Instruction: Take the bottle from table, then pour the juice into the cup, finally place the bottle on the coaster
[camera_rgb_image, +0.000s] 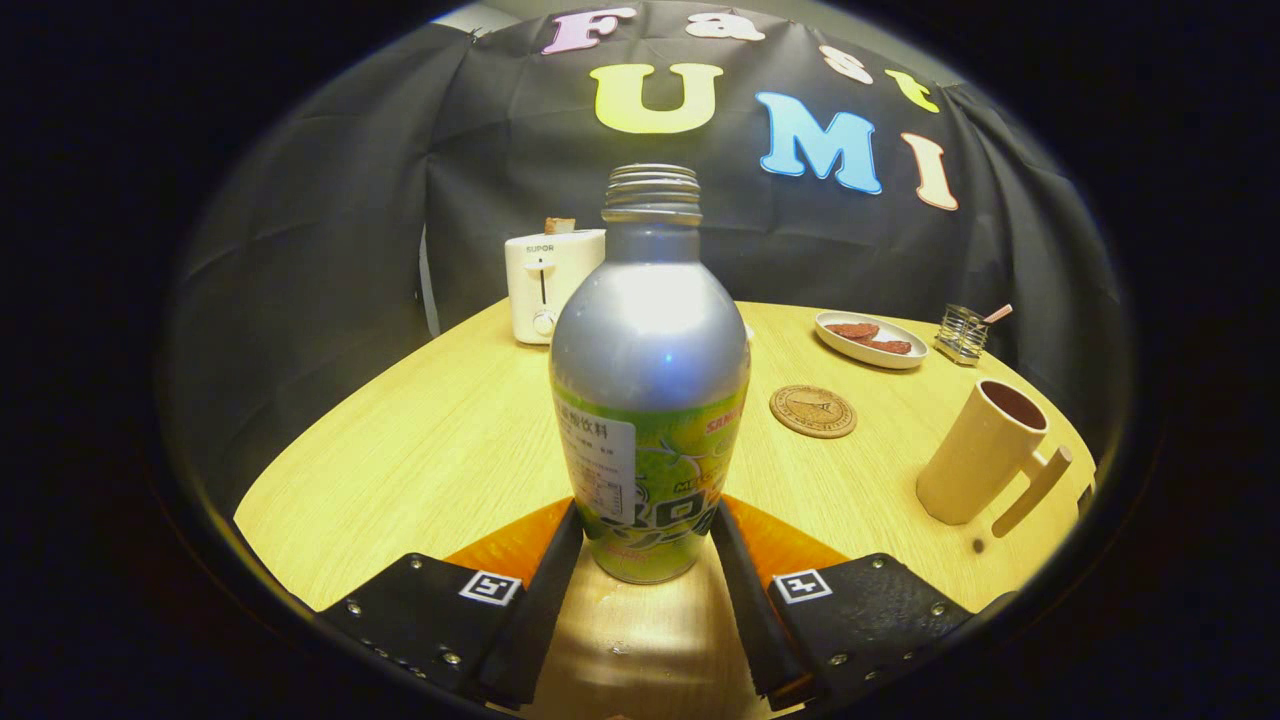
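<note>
A silver bottle (648, 370) with a green label and an uncapped threaded neck stands upright between my two fingers. My gripper (648, 530) is shut on the bottle, with both black pads pressed against its lower sides. The bottle's base is at or just above the wooden table (430, 450); I cannot tell which. A beige cup (985, 450) with a handle stands beyond my fingers to the right, its handle turned toward me. A round cork coaster (812, 411) lies flat on the table between the bottle and the cup, slightly farther back.
A white toaster (550, 280) with a slice in it stands at the back of the table behind the bottle. A white oval plate (870, 340) holding brown food and a small wire holder (962, 332) sit at the back right.
</note>
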